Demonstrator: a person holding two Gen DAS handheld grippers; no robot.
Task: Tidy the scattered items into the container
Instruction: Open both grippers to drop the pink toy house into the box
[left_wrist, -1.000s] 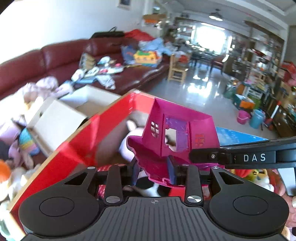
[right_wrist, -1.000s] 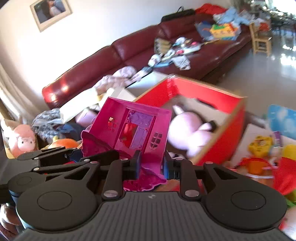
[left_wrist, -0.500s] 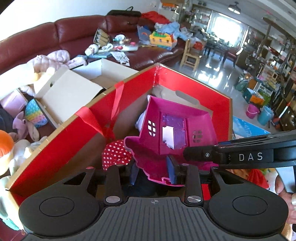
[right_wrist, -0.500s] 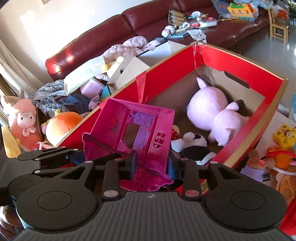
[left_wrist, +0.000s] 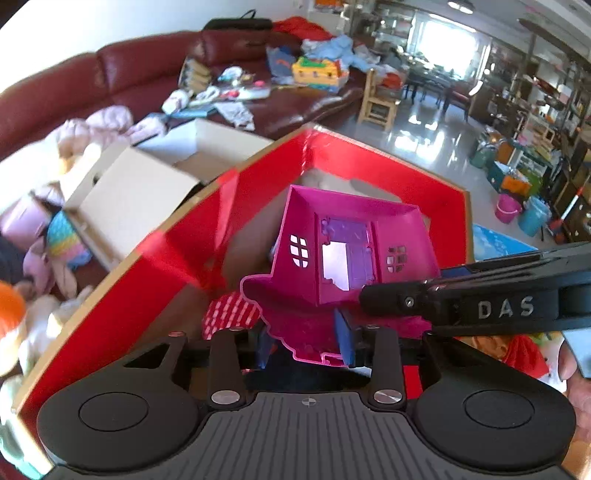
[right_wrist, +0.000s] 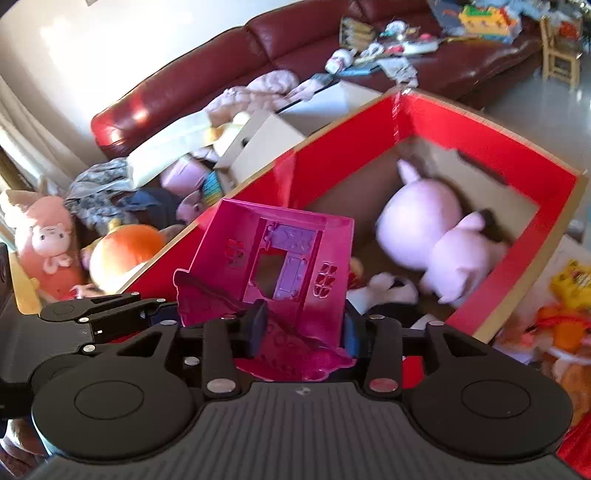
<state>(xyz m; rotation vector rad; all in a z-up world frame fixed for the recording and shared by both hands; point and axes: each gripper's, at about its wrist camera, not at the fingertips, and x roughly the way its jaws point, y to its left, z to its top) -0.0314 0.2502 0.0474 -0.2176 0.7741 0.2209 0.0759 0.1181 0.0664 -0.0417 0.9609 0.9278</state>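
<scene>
A magenta plastic toy house front (left_wrist: 351, 254), moulded with small windows and a lilac door panel, is seen tilted over the open red-lined cardboard box (left_wrist: 388, 166), its scalloped base edge lying between the blue pads of the left gripper (left_wrist: 304, 345). The jaws of the left gripper have just been opening; the base edge sits in the gap and whether the pads (left_wrist: 343, 341) press on it cannot be told. In the right wrist view the same toy house front (right_wrist: 280, 258) is seen from the other side, its base lying between the fingers of the right gripper (right_wrist: 303, 330). The jaws of the right gripper have likewise just been opening, and contact with the plastic cannot be judged there either. The only legible writing is the white lettering "DAS" (left_wrist: 506, 307), printed on the black arm of the right gripper where it crosses the left wrist view. Inside the red-lined box (right_wrist: 498, 155) a pale pink plush pig (right_wrist: 436, 236) is seen lying against the far wall, with a black-and-white plush toy (right_wrist: 388, 291) just beside it and a red white-dotted fabric (left_wrist: 229, 312) near the house base. Outside the box, an orange round plush (right_wrist: 125, 251), a pink plush doll (right_wrist: 44, 240) and a dark red leather sofa (right_wrist: 295, 40) strewn with toys are visible
</scene>
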